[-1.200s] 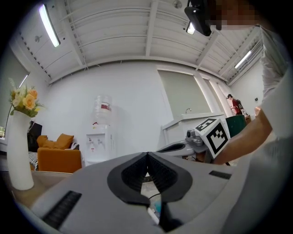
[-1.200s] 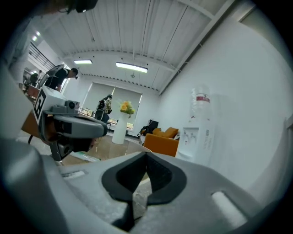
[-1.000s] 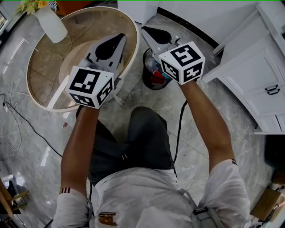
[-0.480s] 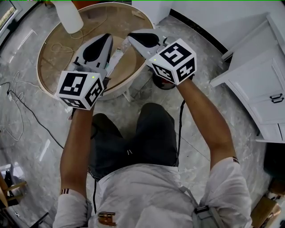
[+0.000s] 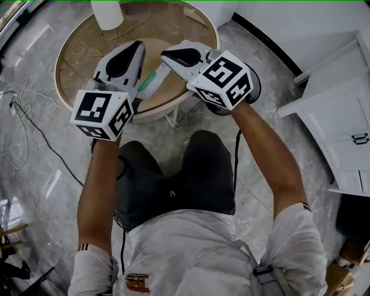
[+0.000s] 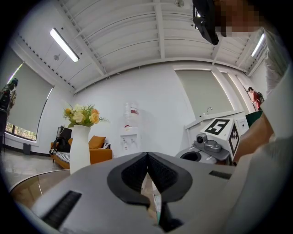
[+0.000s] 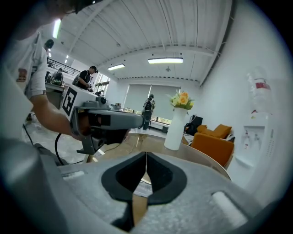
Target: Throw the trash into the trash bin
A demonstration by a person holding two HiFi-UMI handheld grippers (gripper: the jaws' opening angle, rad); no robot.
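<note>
Nearest, low in the frame: both forearms (image 5: 101, 173) are stretched forward over the lap. The left claw (image 5: 137, 45) is held at upper left, closed, with pads seen pressed together at the tip. The right claw (image 5: 166, 55) is held at upper centre, likewise closed and empty, angled toward the left one. The trash, a white-and-green wrapper (image 5: 153, 81), is found lying on the round wooden bench (image 5: 81, 63) between the two claws. A white vase (image 5: 107, 13) is noted at the top edge. The trash bin (image 5: 256, 89) is mostly hidden behind the right marker cube (image 5: 222, 78), on the floor right of the bench.
</note>
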